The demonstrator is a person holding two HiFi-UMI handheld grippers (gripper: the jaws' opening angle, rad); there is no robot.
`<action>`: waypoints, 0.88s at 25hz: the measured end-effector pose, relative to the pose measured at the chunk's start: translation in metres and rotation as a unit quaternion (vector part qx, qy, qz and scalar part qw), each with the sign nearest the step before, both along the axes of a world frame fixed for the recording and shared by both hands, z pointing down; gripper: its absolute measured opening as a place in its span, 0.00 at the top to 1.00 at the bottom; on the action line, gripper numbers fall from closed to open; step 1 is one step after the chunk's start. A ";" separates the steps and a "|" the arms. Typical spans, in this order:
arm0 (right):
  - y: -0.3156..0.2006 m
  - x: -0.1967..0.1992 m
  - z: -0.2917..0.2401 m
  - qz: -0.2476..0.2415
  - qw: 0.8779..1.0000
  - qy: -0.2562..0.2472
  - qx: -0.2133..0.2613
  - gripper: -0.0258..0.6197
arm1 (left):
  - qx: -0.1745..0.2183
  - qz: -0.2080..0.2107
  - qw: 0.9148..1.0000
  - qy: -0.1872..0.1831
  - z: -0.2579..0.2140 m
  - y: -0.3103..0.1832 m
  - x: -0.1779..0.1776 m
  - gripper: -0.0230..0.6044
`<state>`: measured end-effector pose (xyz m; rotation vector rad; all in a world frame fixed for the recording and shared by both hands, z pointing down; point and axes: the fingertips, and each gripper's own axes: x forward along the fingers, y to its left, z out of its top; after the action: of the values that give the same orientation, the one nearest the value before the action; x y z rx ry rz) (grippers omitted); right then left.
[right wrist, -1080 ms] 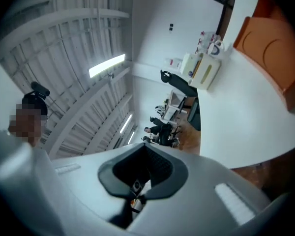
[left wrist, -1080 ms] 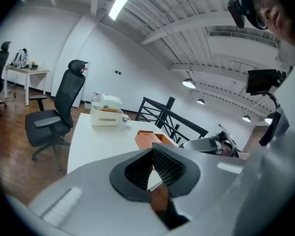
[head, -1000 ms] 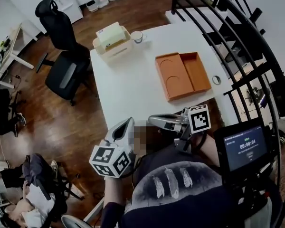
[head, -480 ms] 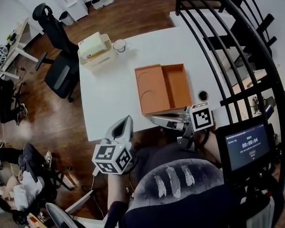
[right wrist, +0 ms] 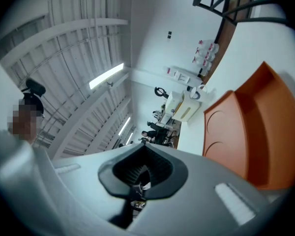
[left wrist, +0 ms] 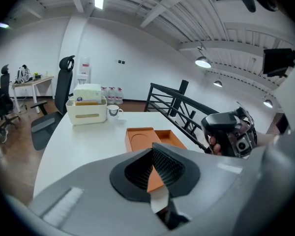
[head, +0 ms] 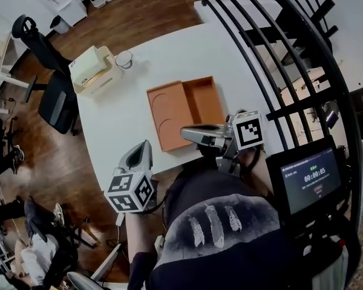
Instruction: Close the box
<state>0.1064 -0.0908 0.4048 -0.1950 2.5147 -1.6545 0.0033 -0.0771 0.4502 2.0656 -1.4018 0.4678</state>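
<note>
The open box (head: 184, 110) lies just beyond the right gripper (head: 186, 132), lid leftward; the left gripper (head: 143, 150) sits farther back, both clenched empty.

Right gripper (head: 186, 133) nearer now, over the open orange box's (head: 169, 107) near edge.

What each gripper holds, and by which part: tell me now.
Nothing is held. The left gripper and the right gripper are both empty, jaws together; the open orange box lies on the table.
</note>
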 end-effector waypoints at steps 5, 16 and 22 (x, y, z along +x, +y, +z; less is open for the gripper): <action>-0.038 0.013 0.012 0.057 0.998 0.039 0.011 0.95 | -0.011 0.052 0.998 -0.013 0.033 -0.047 -0.005 0.94; -0.092 0.060 0.025 0.076 0.993 0.092 0.014 0.95 | -0.055 0.035 0.995 -0.077 0.068 -0.092 -0.016 0.94; -0.127 0.111 0.057 0.075 0.980 0.183 0.022 0.95 | -0.098 -0.006 0.990 -0.103 0.105 -0.094 -0.034 0.94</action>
<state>0.2169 -0.2176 0.4621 -0.7276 2.7039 -1.6248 -0.0306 -0.1714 0.5556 1.8917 -1.4202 0.8000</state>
